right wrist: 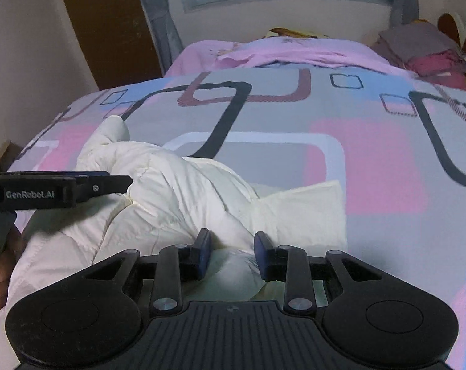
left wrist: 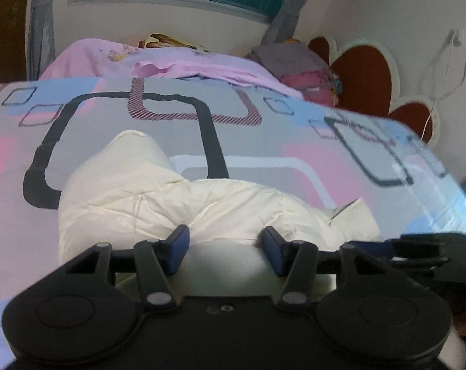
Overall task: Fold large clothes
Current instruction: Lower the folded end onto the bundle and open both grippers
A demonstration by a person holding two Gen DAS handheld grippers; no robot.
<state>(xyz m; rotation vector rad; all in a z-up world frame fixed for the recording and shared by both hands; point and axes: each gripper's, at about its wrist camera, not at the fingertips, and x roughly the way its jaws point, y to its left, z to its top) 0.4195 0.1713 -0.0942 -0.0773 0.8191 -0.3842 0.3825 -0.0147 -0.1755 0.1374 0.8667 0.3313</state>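
A cream quilted puffer jacket (left wrist: 146, 197) lies bunched on the patterned bedspread (left wrist: 263, 135); it also shows in the right wrist view (right wrist: 177, 191). My left gripper (left wrist: 226, 248) has its jaws apart, with a fold of the jacket bulging between the blue pads, which do not pinch it. My right gripper (right wrist: 231, 254) is likewise open over a fold of the jacket. The left gripper also shows from the side in the right wrist view (right wrist: 116, 183), its tip at the jacket's left part. The right gripper's body shows at the right edge of the left wrist view (left wrist: 424, 246).
The bedspread (right wrist: 341, 141) covers a wide bed. A pink sheet (left wrist: 183, 64) and a pile of folded clothes (left wrist: 307, 74) lie at the far side. A headboard with red hearts (left wrist: 368, 71) is at the right, a brown door (right wrist: 109, 24) at the left.
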